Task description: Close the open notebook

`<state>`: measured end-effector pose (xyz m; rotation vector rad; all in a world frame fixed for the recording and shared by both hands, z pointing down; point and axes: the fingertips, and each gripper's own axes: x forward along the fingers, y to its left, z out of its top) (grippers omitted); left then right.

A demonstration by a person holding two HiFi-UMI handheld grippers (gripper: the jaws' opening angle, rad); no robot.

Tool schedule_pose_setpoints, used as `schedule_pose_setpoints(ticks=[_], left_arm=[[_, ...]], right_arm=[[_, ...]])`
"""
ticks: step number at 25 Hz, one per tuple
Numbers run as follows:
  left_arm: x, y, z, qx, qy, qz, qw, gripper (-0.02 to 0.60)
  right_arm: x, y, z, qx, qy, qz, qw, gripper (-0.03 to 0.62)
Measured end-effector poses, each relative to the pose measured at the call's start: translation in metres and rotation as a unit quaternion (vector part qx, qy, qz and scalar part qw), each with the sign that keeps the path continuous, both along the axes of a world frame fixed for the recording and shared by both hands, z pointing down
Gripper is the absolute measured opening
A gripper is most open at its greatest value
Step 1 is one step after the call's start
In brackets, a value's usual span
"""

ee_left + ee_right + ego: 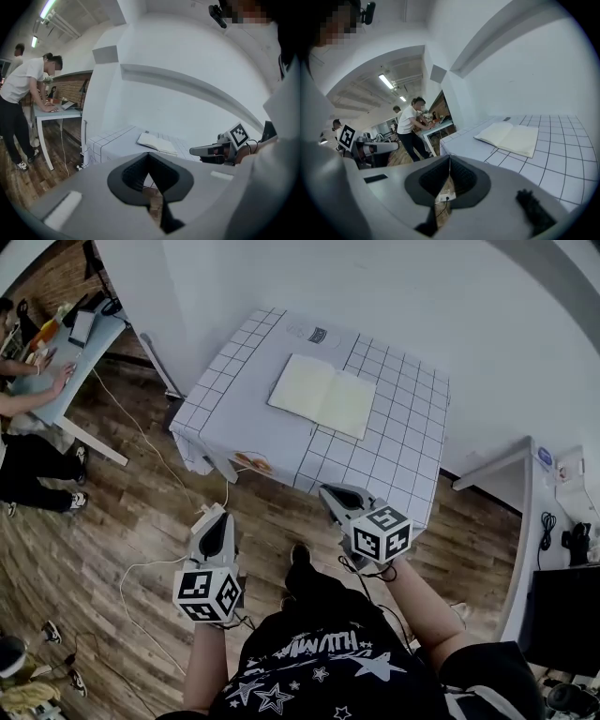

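Desk (70, 371) comes first, at the far left of the head view on the wood floor, with a person (28, 460) leaning over it. The left gripper view shows two people there, one in a white T-shirt (23, 89) bent to the desk and a second (18, 49) behind. The head view shows only arms and legs.

Next is the left gripper (216, 526), held low over the floor, well short of the table (403, 456). In its own view its jaws (149, 157) are pressed together with nothing between them. The right gripper view catches it from the side (396, 146).

The one open notebook (323, 395) lies flat near the middle of the grid-patterned tablecloth, pages up, well apart from both grippers. Only the head view shows both pages from above. The left gripper view sees it edge-on (157, 143), and the right gripper view sees it close and slanted (511, 137).

The right gripper (333, 495) hangs just at the table's near edge. Its jaws (450, 159) are closed and empty. A white power strip (445, 196) on the floor shows in this view alone.

Count: one notebook, one table, two grippers, two marker cubes, one on the left gripper (206, 594) and one on the right (382, 532). A dark monitor (562, 615) stands at the far right.
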<state>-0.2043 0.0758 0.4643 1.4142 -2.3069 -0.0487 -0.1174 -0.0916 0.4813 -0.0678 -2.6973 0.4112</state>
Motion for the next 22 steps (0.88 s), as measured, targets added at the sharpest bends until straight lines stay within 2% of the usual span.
schedule_pose_setpoints(ticks=[4, 9, 14, 19, 22], left_arm=[[-0.021, -0.046, -0.002, -0.014, 0.001, 0.014, 0.9998, 0.009], [-0.047, -0.087, -0.013, -0.023, -0.028, 0.037, 0.9986, 0.009], [-0.071, -0.111, -0.025, -0.021, -0.042, 0.032, 0.9984, 0.009], [-0.087, -0.131, -0.030, -0.013, -0.044, 0.026, 0.9986, 0.009], [-0.093, -0.141, -0.031, -0.012, -0.046, 0.039, 0.9981, 0.009]], right_arm=[[-0.025, -0.047, 0.003, -0.009, 0.002, 0.012, 1.000, 0.014], [-0.057, -0.081, 0.003, -0.010, -0.009, 0.015, 1.000, 0.014], [-0.079, -0.104, 0.000, -0.006, -0.016, 0.006, 1.000, 0.014], [-0.089, -0.125, -0.003, -0.009, -0.021, 0.018, 1.000, 0.014], [-0.088, -0.130, -0.002, 0.004, -0.014, 0.028, 1.000, 0.014]])
